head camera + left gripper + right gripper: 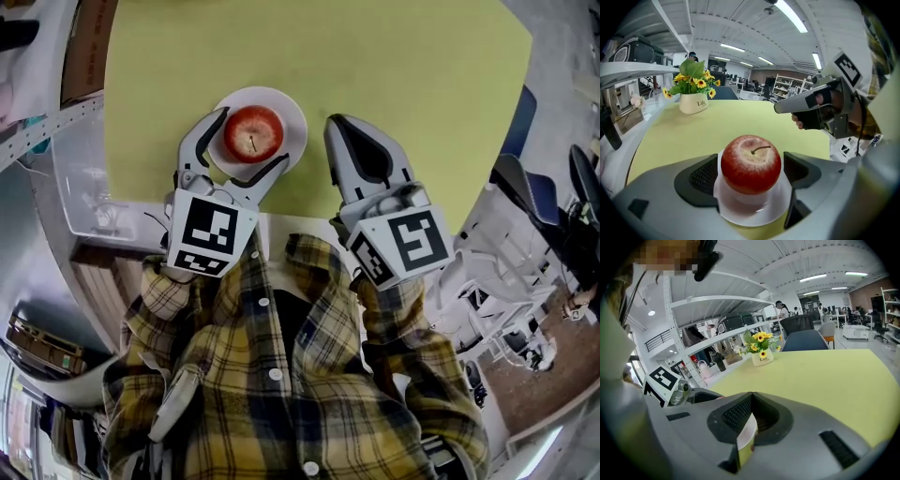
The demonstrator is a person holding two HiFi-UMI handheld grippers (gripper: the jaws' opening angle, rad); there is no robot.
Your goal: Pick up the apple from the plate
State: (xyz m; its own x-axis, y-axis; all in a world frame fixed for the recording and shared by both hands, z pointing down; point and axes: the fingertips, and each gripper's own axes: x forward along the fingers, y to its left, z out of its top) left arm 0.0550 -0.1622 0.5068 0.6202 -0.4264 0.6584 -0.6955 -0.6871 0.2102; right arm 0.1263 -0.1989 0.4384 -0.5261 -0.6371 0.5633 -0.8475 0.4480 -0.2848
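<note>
On the yellow-green bench (422, 75), the small white round plate (292, 120) could skid if the left tongs (254, 137), spread wide around the red apple (252, 133) sitting on it, catch its rim when closing. The right tongs (340, 127) hang beside the plate, clenched on nothing.

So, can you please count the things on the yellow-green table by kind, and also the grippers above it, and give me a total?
Apple: 1
Plate: 1
Flower pot: 1
Grippers: 2, the left gripper and the right gripper
Total: 5
</note>
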